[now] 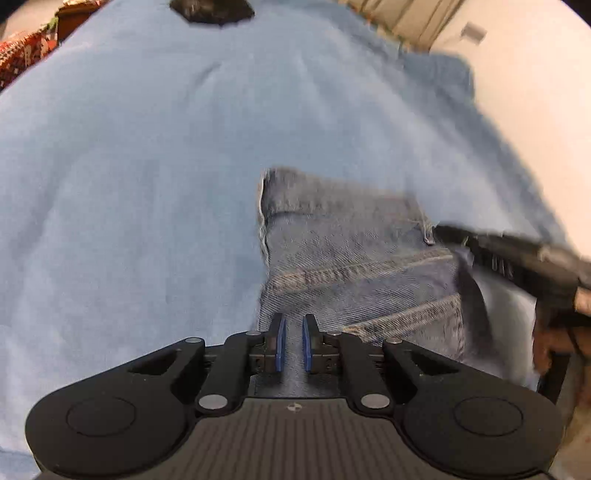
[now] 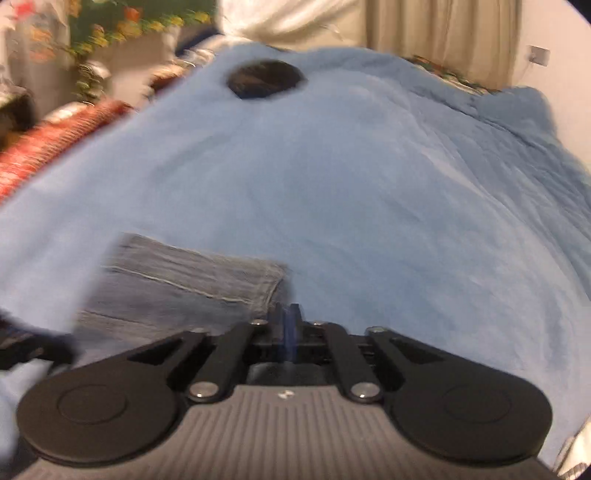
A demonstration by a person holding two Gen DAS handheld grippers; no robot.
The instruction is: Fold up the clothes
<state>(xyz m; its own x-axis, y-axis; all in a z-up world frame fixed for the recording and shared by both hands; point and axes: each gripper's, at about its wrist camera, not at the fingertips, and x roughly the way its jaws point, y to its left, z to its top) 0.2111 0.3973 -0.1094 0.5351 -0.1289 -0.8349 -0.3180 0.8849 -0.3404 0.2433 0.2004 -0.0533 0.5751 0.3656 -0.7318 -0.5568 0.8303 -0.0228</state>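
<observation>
Lying on a blue blanket, folded jeans sit beneath the left tongs, whose blue pads stand slightly apart, gripping nothing. Right wrist view: right tongs clenched, pads together, just beside the jeans' corner; a dark round thing lies far beyond the jeans.

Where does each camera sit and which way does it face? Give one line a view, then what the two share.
Left wrist: sits on the left tool, looking forward along its slightly parted fingers over folded jeans on a blue blanket; the right tool enters at the right edge.
Right wrist: sits on the right tool, fingers together, looking across the blanket with the jeans to its left; a dark blur at the left edge may be the other tool.
Shared: jeans, blanket, and a dark round thing at the far end.
</observation>
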